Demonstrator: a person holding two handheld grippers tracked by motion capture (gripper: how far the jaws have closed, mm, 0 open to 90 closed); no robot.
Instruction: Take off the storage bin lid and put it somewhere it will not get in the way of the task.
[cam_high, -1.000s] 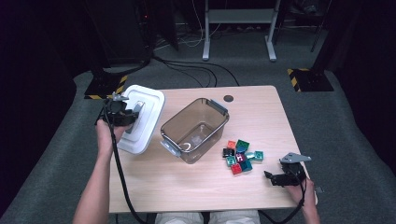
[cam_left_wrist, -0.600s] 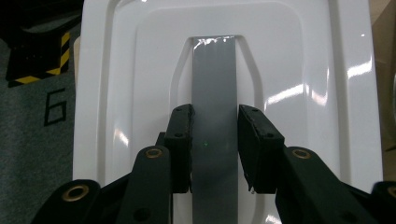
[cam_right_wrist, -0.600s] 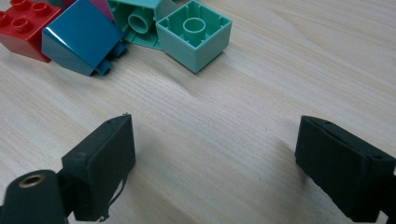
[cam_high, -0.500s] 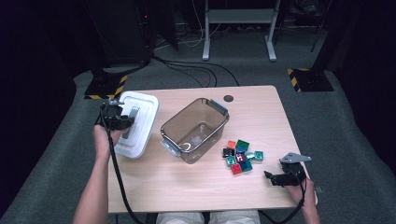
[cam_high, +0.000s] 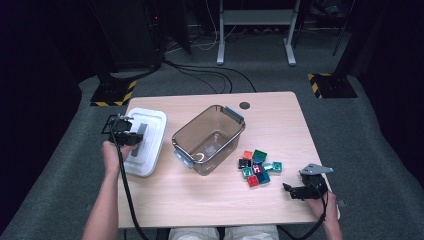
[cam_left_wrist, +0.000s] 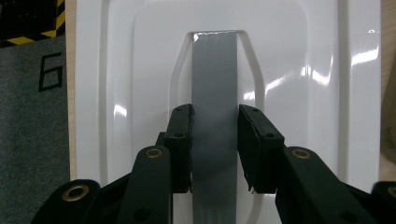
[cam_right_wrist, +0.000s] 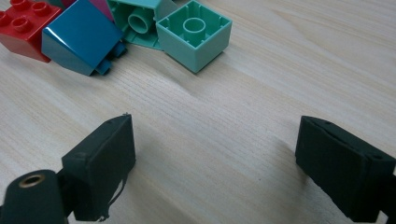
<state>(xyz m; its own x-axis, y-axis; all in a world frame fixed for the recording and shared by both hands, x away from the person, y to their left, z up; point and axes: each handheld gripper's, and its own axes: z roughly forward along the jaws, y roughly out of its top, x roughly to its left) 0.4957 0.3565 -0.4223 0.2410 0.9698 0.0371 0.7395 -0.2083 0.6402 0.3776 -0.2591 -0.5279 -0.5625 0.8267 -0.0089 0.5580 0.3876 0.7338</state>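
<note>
at the left edge of the tabletop (cam_high: 210, 200), the left gripper (cam_left_wrist: 215, 140) has sunk, its jaws clenched on the grey handle strip (cam_left_wrist: 215, 84) of the glossy white plastic lid (cam_high: 145, 142), now nearly set down; the clear brown plastic bin (cam_high: 210, 137) stands open mid-table, ready for filling; the right gripper (cam_right_wrist: 215, 163) rests released near the coloured bricks (cam_high: 257, 167); a "6" (cam_left_wrist: 50, 71) marks the floor

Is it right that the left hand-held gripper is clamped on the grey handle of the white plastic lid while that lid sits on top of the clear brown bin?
Not quite. The left hand-held gripper does clamp the grey handle, but the high view shows the white plastic lid lying on the wooden table, beside the clear brown bin.
</note>
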